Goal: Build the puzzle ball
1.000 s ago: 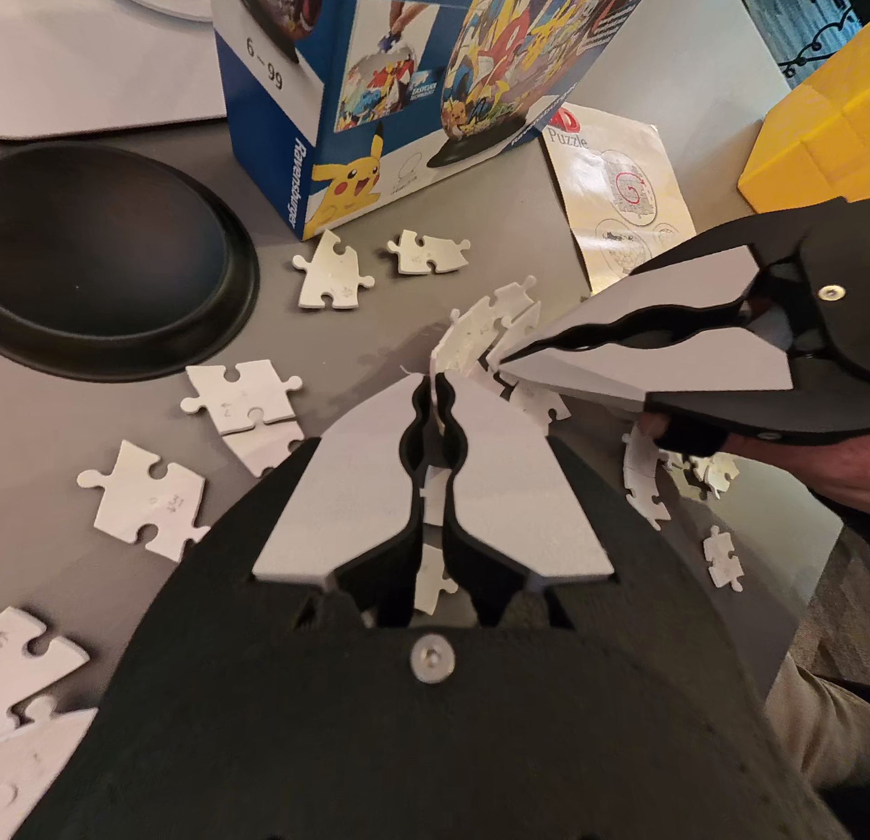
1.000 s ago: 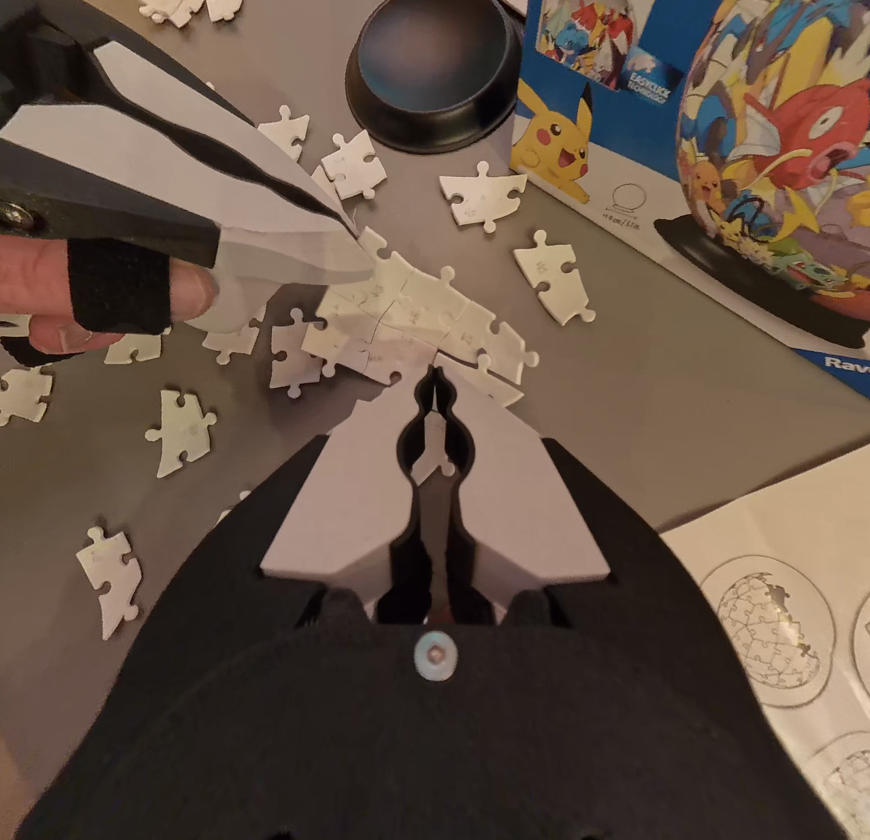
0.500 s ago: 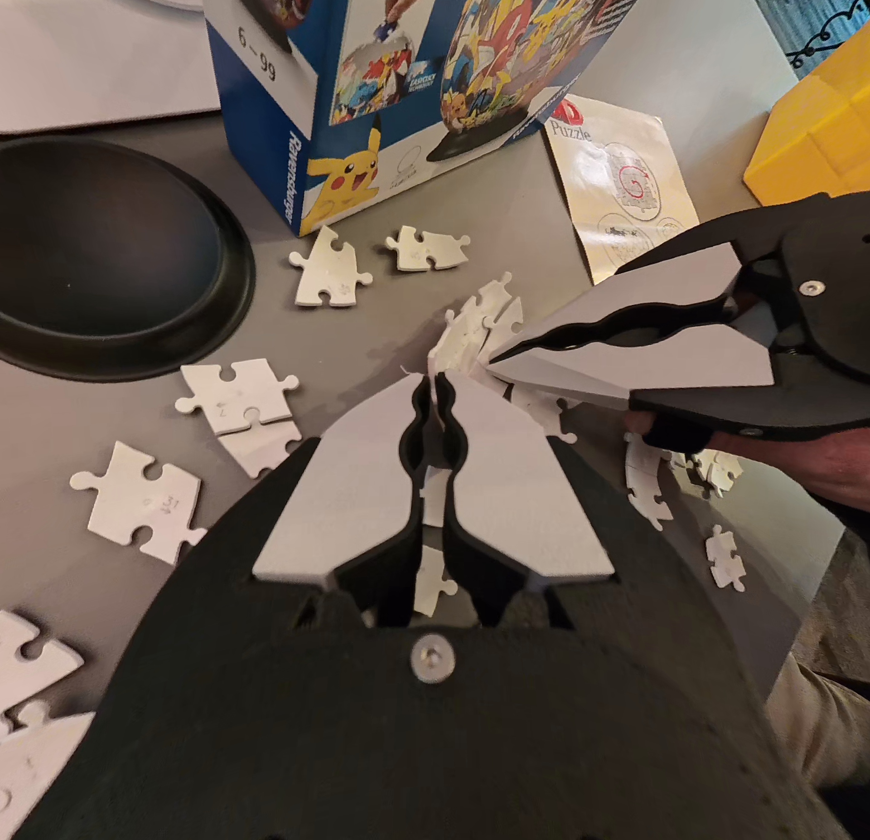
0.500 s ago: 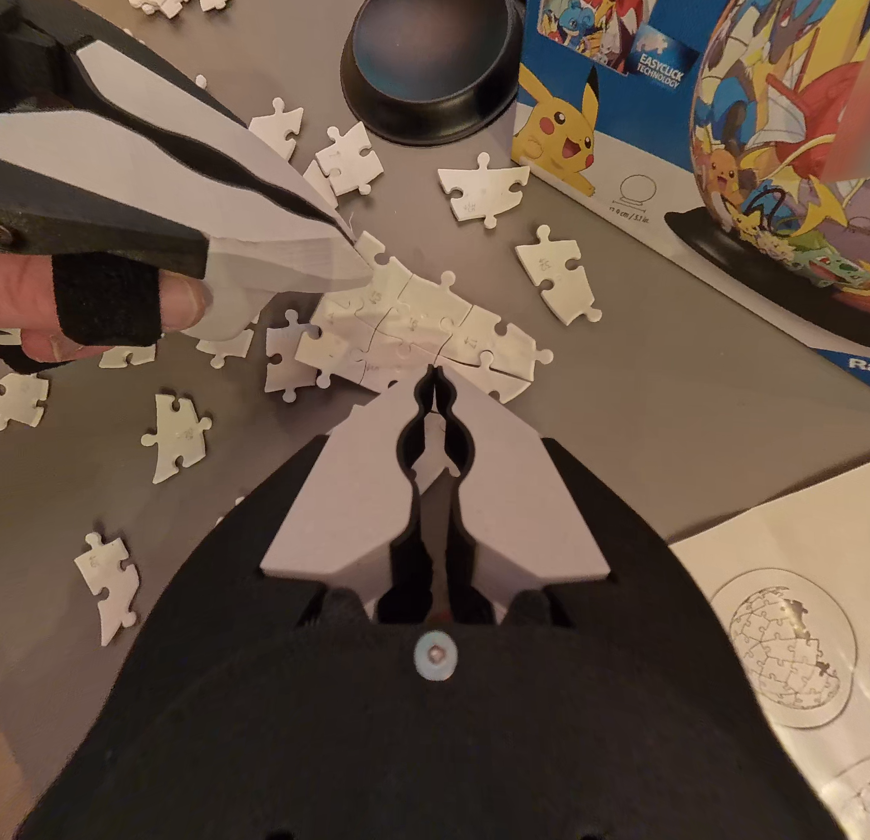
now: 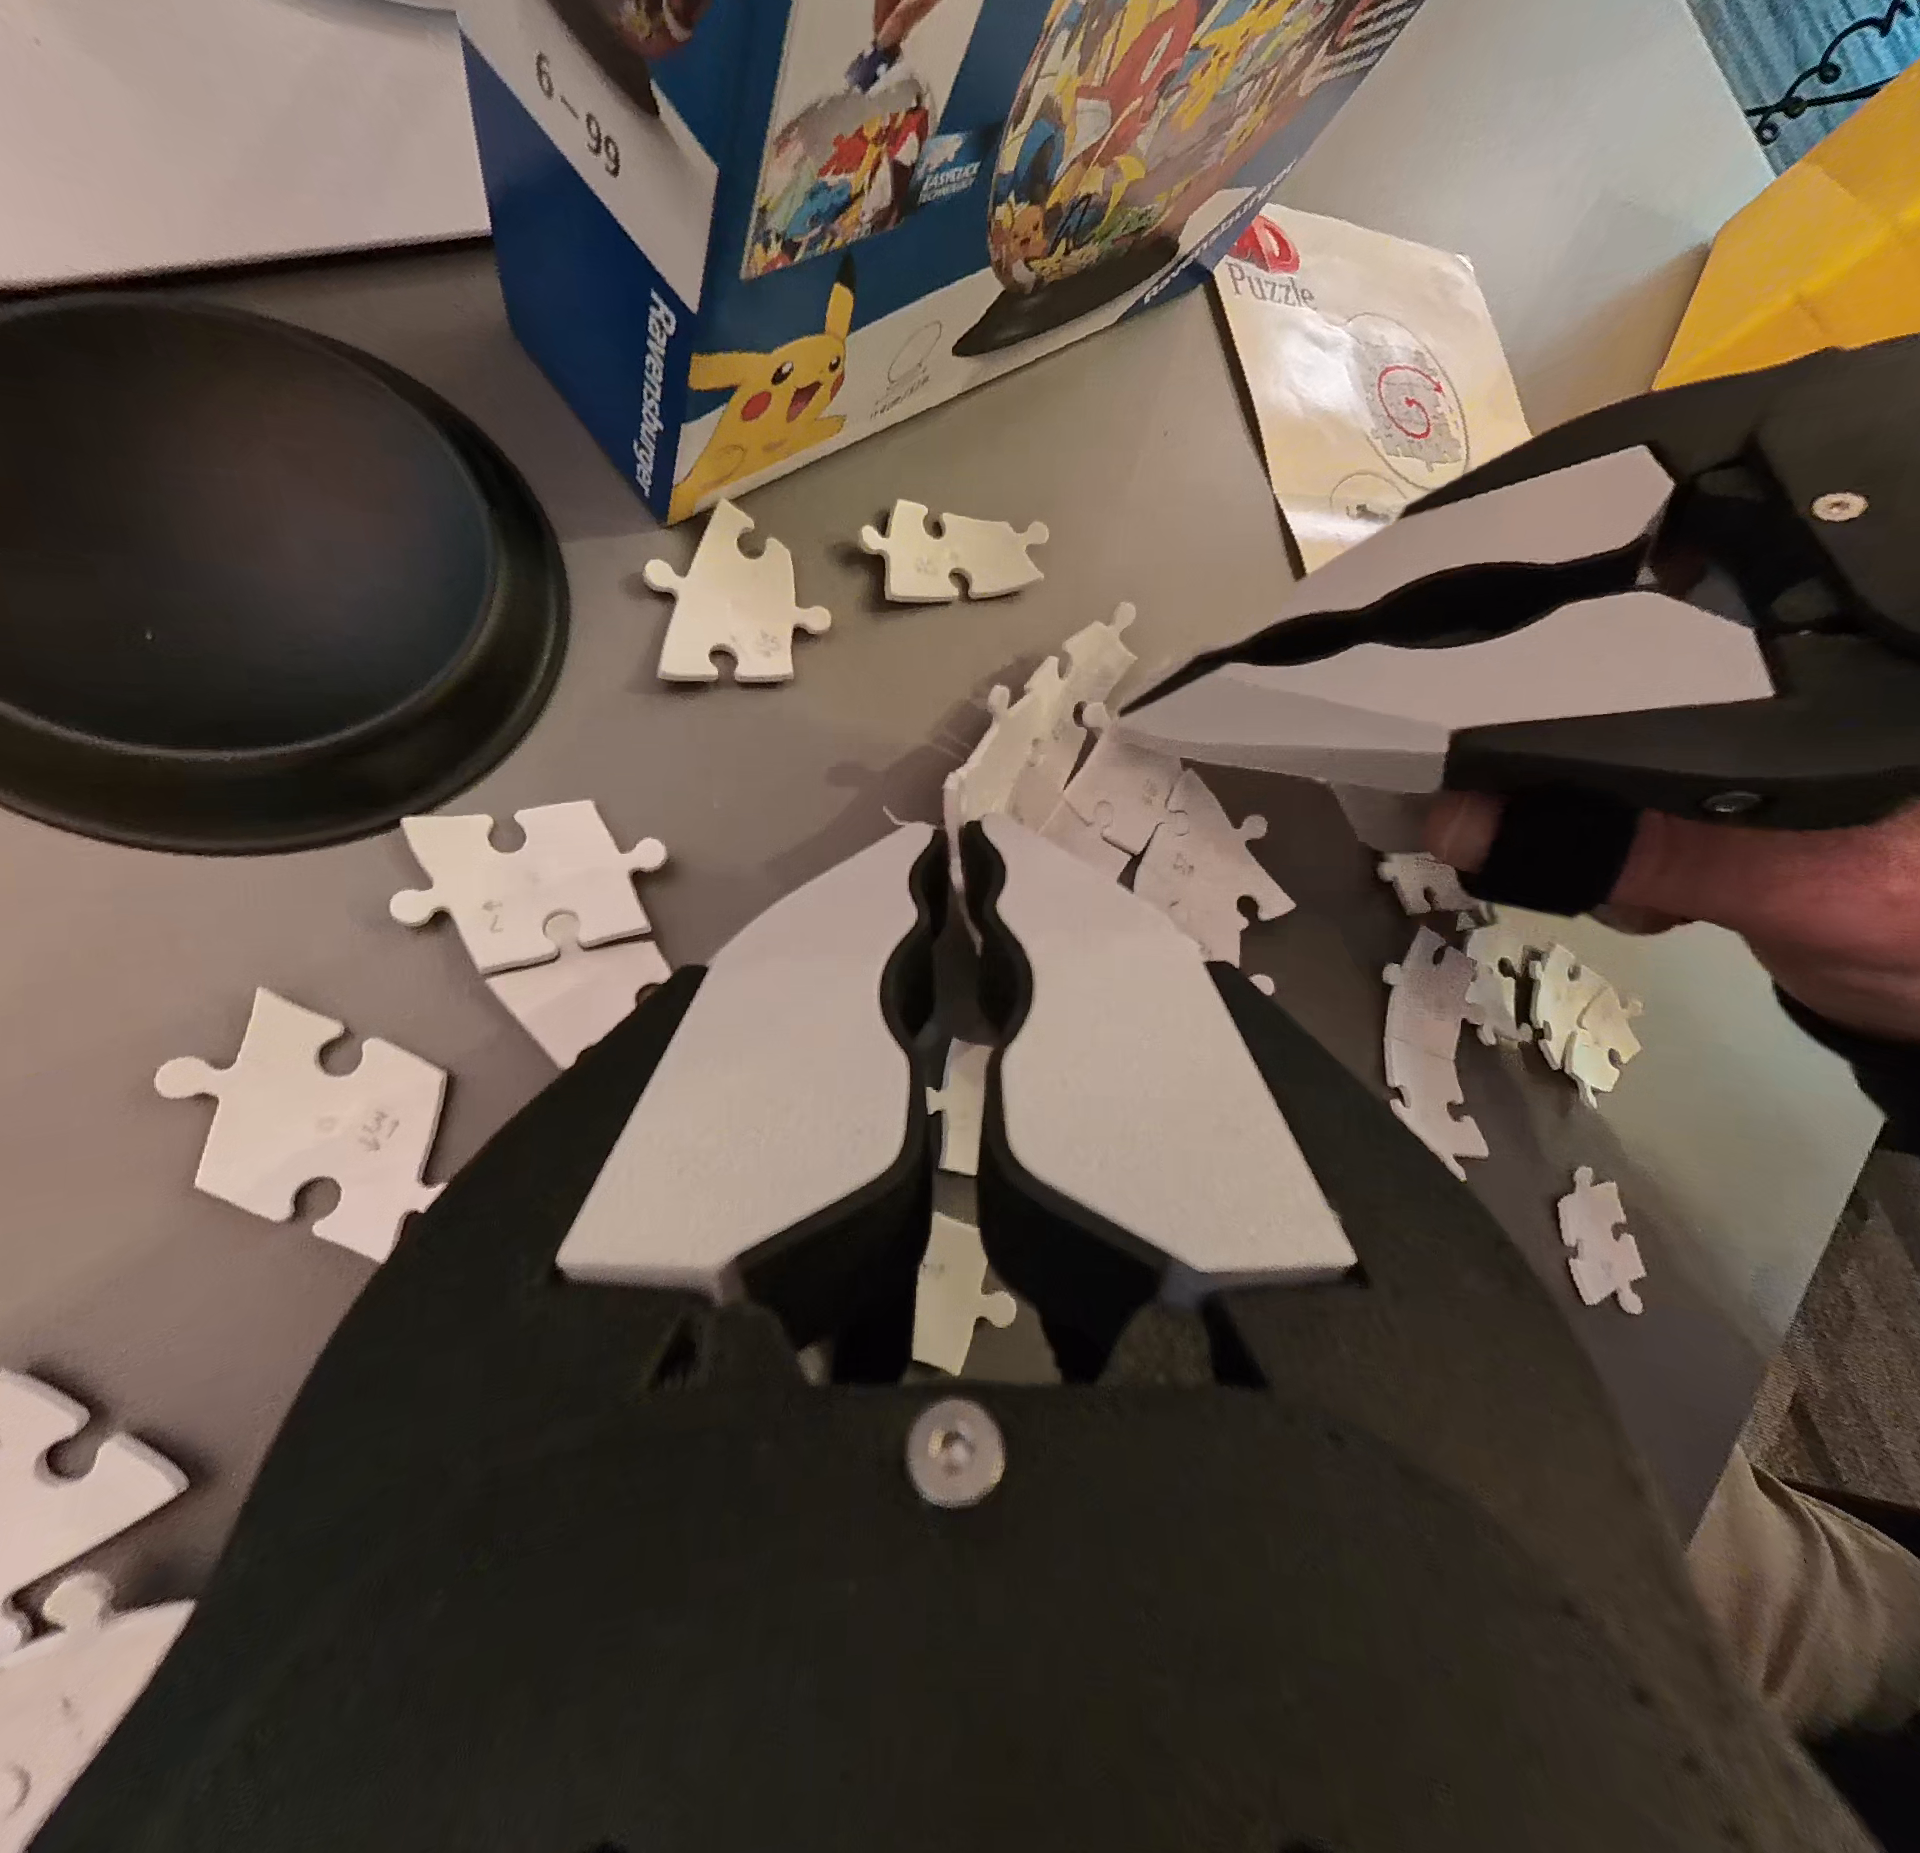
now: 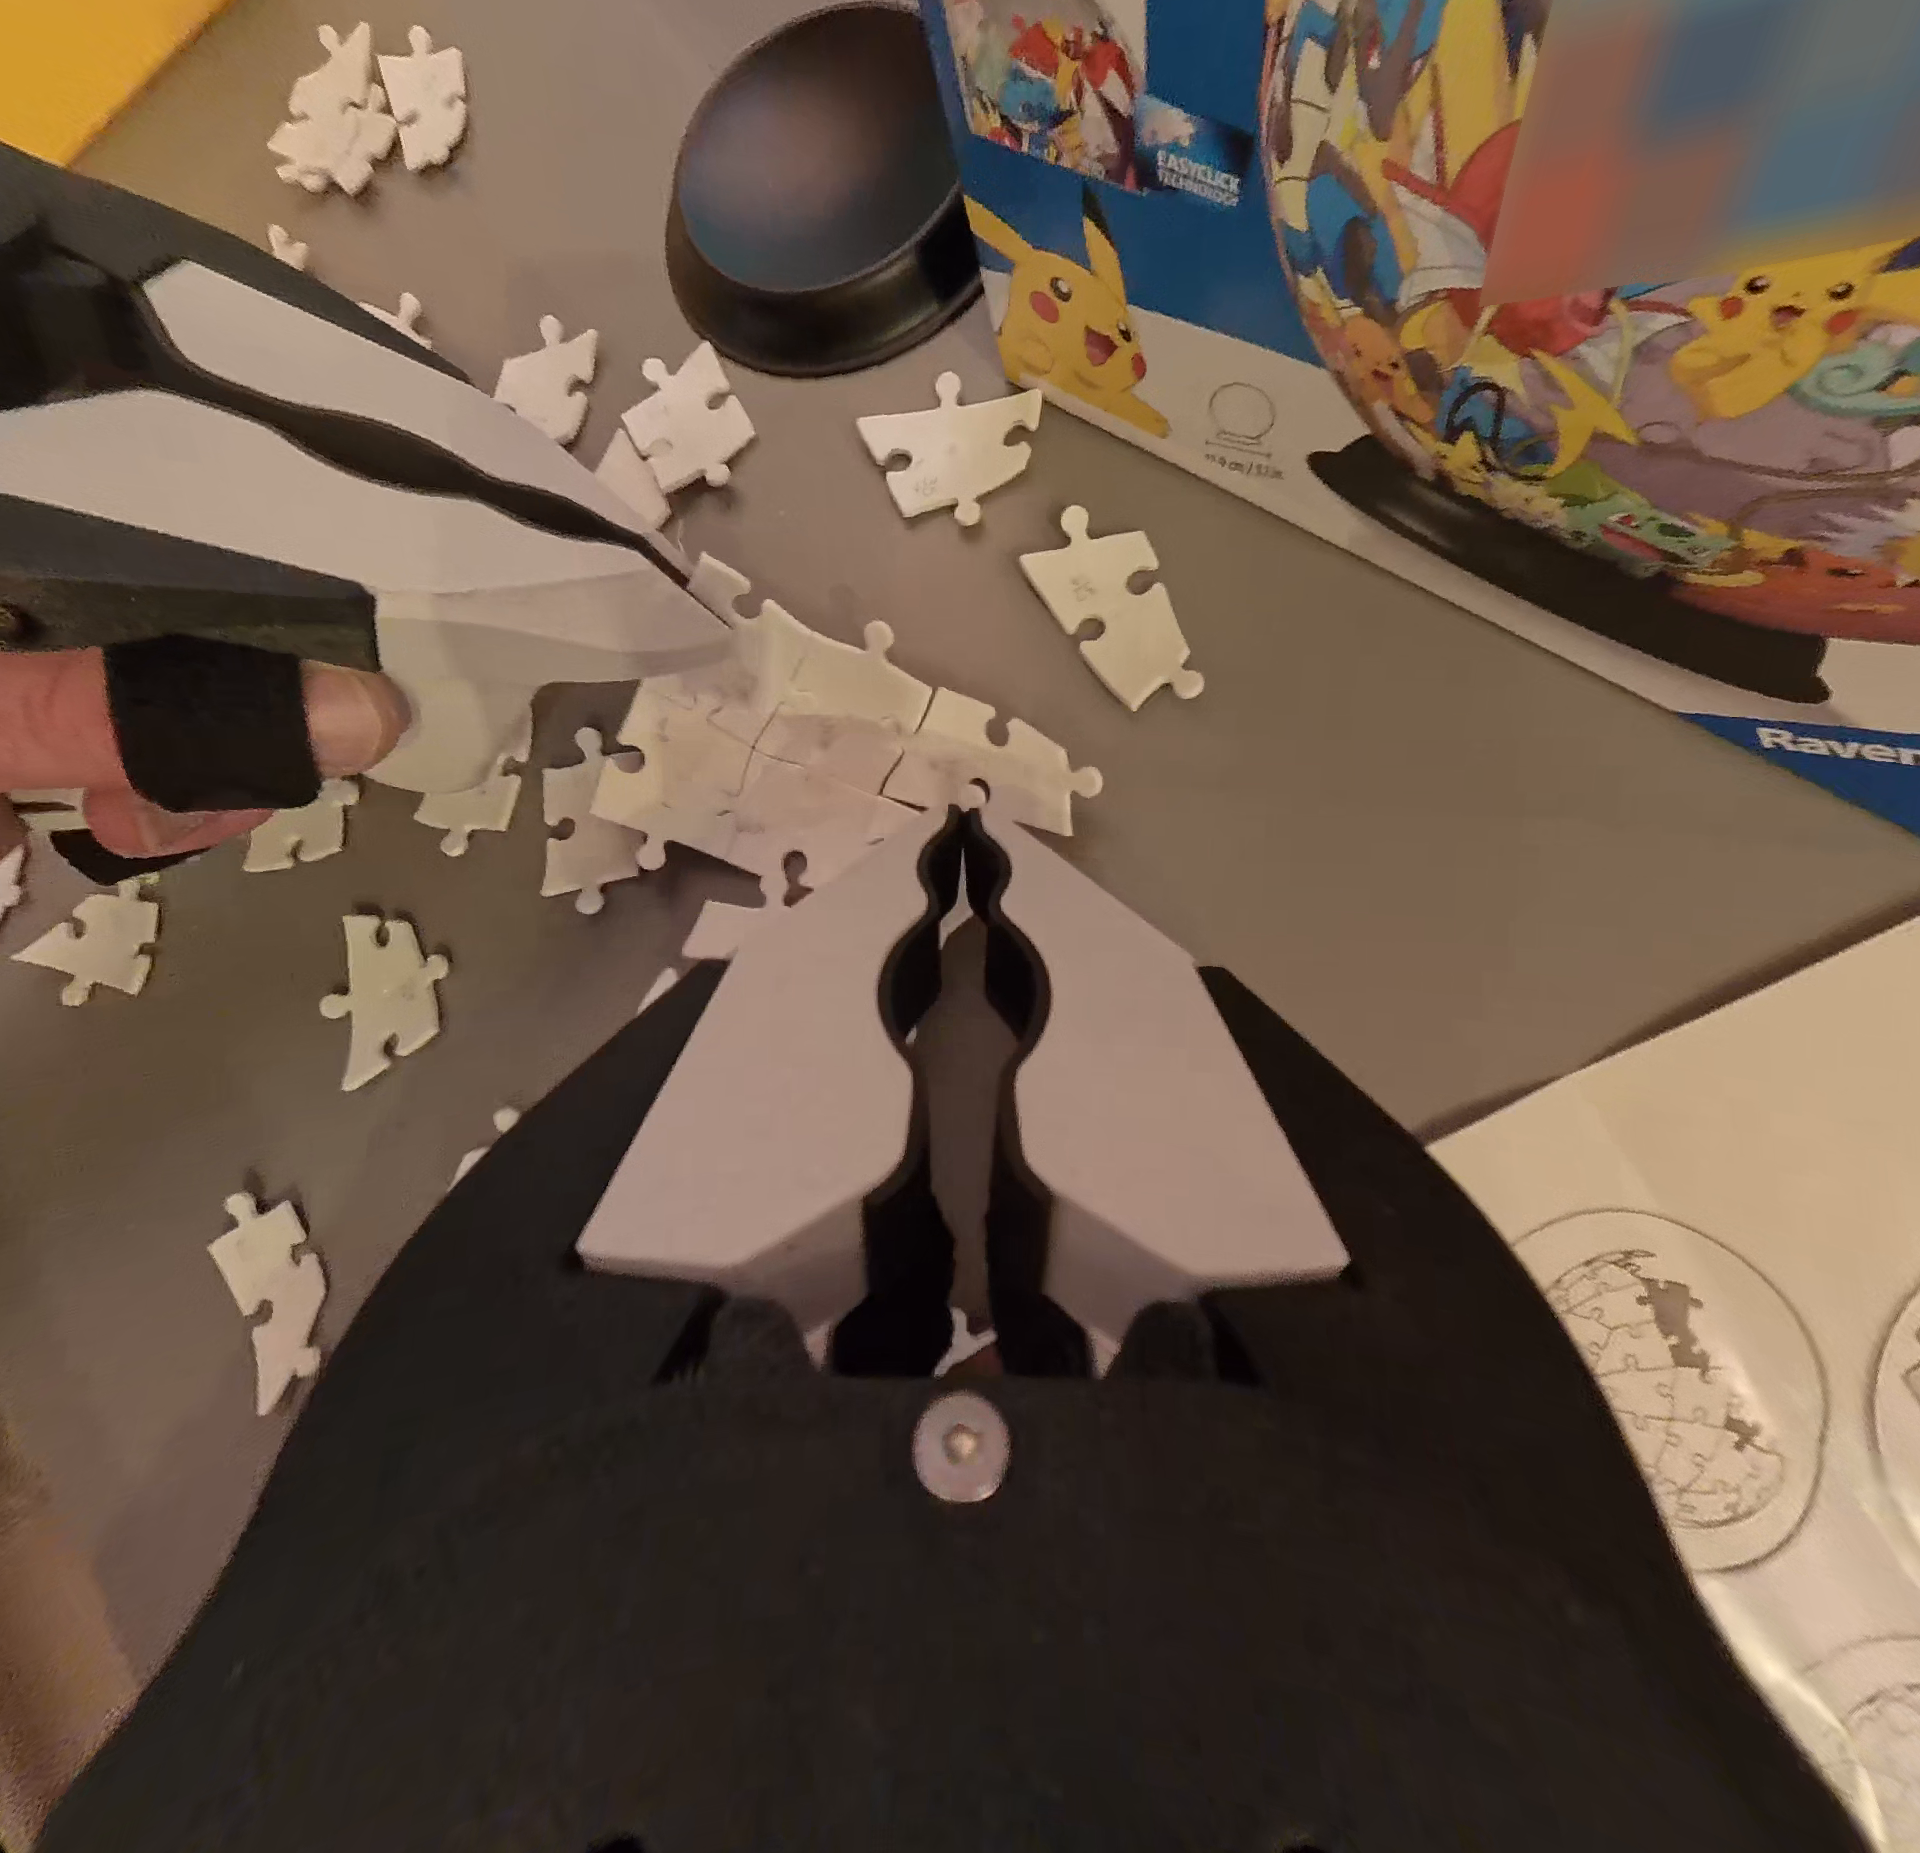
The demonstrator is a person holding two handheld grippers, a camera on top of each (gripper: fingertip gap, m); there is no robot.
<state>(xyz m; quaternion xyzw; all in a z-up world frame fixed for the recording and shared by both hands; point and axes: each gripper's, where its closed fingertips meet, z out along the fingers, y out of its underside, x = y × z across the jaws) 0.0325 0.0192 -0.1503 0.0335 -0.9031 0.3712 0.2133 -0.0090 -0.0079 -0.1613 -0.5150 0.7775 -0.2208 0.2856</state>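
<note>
A curved section of joined white puzzle pieces is held off the grey table between both grippers. My left gripper is shut on one edge of it. My right gripper is shut on the opposite edge of the section. The right gripper also shows in the left wrist view, coming in from the right. The left gripper shows in the right wrist view, coming in from the left. Loose white pieces lie face down around them.
A black round stand sits beside the blue puzzle box. An instruction sheet lies right of the box. A yellow box stands at the table's far corner. A small pile of pieces lies near the table edge. The gap from one gripper's tips to the other's is roughly 6 centimeters.
Both grippers stay shut on the joined section. The right gripper has shifted a little up and away in the left wrist view, and the section is tilted more.
</note>
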